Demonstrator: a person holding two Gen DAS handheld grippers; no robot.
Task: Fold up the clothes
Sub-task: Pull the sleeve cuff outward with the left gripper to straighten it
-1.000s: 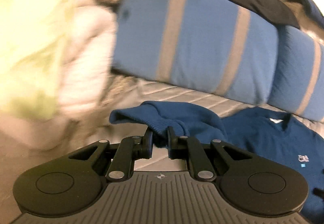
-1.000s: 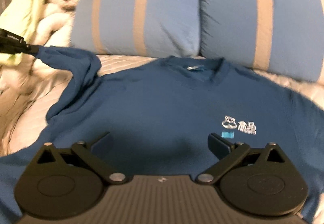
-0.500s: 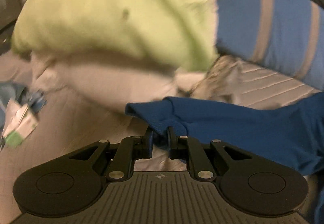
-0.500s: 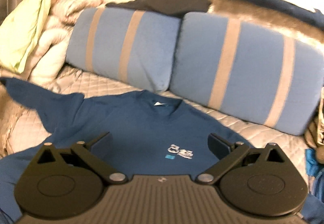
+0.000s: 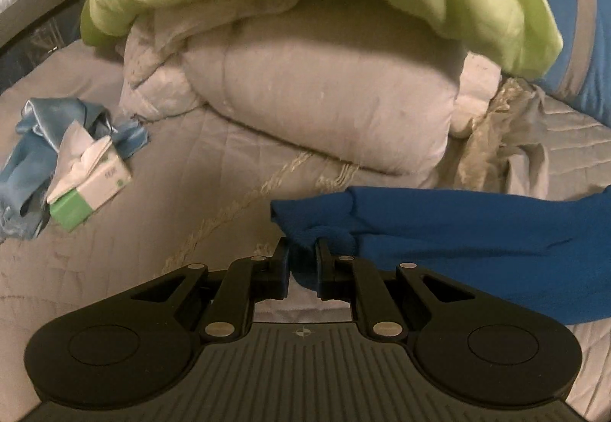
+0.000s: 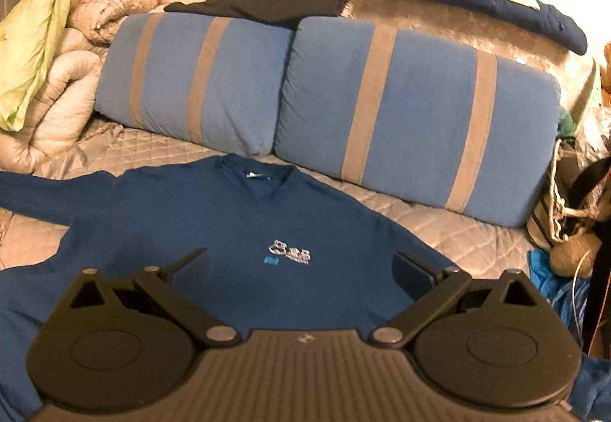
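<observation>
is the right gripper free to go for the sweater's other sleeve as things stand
Probably yes. The right gripper is open and empty above the sweater, with nothing lying on the body. That sleeve runs off behind the gripper, so its end is hidden.

Your left gripper [image 5: 303, 261] fills the lower part of the left wrist frame: matte black, with a ribbed grey-black deck at bottom centre carrying a small round crosshair mark. Two broad rounded lobes sit at lower left and lower right, each with a shallow circular recess. Slim linkage bars with silver pivot screws run up to two narrow flat fingers [image 5: 282, 265]. Your right gripper [image 6: 301, 265] looks the same in its own frame, with identical lobes, silver screws and ribbed deck.
</observation>
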